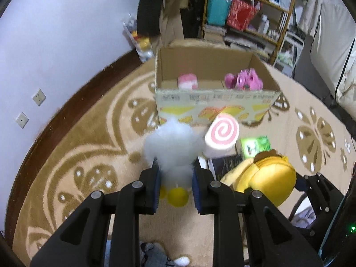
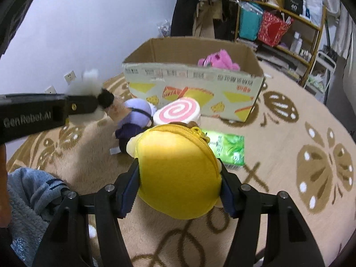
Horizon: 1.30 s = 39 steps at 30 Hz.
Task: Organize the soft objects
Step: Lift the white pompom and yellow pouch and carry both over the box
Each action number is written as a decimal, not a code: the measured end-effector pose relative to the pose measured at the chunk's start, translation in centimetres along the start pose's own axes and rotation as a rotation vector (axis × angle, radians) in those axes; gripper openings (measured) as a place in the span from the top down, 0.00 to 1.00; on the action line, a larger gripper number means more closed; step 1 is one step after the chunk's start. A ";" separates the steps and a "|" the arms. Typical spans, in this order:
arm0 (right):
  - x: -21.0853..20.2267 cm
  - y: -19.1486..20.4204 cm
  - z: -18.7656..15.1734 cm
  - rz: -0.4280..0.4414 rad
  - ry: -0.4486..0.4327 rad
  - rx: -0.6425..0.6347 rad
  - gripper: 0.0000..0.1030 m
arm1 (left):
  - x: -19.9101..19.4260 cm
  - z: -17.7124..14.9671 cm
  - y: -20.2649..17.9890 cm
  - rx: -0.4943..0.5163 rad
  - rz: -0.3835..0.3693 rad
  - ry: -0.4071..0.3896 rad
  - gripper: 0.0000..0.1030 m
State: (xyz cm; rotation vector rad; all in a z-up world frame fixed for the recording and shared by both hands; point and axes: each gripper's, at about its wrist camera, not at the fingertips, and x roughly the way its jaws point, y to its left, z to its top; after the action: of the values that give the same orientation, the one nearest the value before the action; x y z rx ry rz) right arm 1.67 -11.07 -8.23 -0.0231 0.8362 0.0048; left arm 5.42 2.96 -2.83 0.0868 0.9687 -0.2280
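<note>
Left wrist view: my left gripper [image 1: 175, 178] pinches only the lower fluff of the white fuzzy toy [image 1: 172, 146], so its bulk sits ahead of the pads and its yellow feet dangle below. Risk as I see it: the fur slips out, or the toy snags the cardboard box [image 1: 213, 109] rim ahead. My right gripper [image 2: 179, 185] is clamped across the yellow plush pouch [image 2: 178, 173], jaws fairly wide and pads pressing both sides. It bulges well past the pads, so it could squirm free. Swirl roll cushion [image 2: 178, 112] lies ahead, between my jaws and the box.
</note>
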 end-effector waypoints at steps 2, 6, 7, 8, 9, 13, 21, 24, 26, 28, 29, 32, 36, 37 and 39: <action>-0.6 -0.3 0.2 0.013 -0.023 0.016 0.35 | -0.5 0.3 0.2 -0.006 0.011 -0.025 0.78; -1.6 -1.0 1.0 0.021 -0.068 0.049 0.35 | -1.1 1.0 0.6 -0.001 0.013 -0.071 0.78; -1.8 -1.3 1.3 0.031 -0.081 0.061 0.35 | -1.1 1.2 0.6 0.006 0.016 -0.082 0.78; -2.1 -1.7 1.5 0.052 -0.105 0.067 0.35 | -1.2 1.4 0.6 0.013 0.024 -0.094 0.78; -2.5 -2.0 1.7 0.060 -0.129 0.073 0.35 | -1.2 1.7 0.6 0.024 0.036 -0.108 0.78; -3.0 -3.3 2.5 0.076 -0.186 0.108 0.35 | -1.3 2.8 0.6 0.041 0.066 -0.156 0.78; -2.9 -5.2 4.7 0.069 -0.262 0.134 0.35 | -0.7 4.7 1.3 0.036 0.063 -0.226 0.78; -2.9 -5.9 5.6 0.069 -0.282 0.144 0.35 | -0.3 5.3 1.6 0.017 0.058 -0.246 0.78; -2.8 -6.3 6.4 0.073 -0.300 0.144 0.35 | -0.2 5.7 1.5 0.022 0.063 -0.270 0.78; -2.8 -6.4 7.2 0.073 -0.314 0.137 0.35 | 0.0 6.4 1.2 0.041 0.067 -0.290 0.78; -2.7 -6.5 7.7 0.071 -0.321 0.129 0.35 | 0.0 6.7 1.0 0.049 0.071 -0.297 0.78; -2.5 -6.6 8.8 0.067 -0.338 0.111 0.35 | 0.2 7.8 0.7 0.061 0.069 -0.328 0.80; -2.1 -7.4 10.4 0.068 -0.360 0.109 0.35 | 0.7 9.2 0.9 0.036 0.049 -0.353 0.85; -2.0 -7.6 10.8 0.068 -0.367 0.109 0.35 | 0.8 9.4 0.9 0.036 0.050 -0.352 0.85; -1.7 -7.9 11.4 0.067 -0.375 0.108 0.35 | 1.3 9.7 0.8 0.043 0.039 -0.353 0.88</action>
State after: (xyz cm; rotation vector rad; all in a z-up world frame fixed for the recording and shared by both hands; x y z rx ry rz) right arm 9.09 -18.72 0.87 0.1054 0.4605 0.0264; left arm 14.15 1.85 1.61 0.1012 0.6103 -0.2193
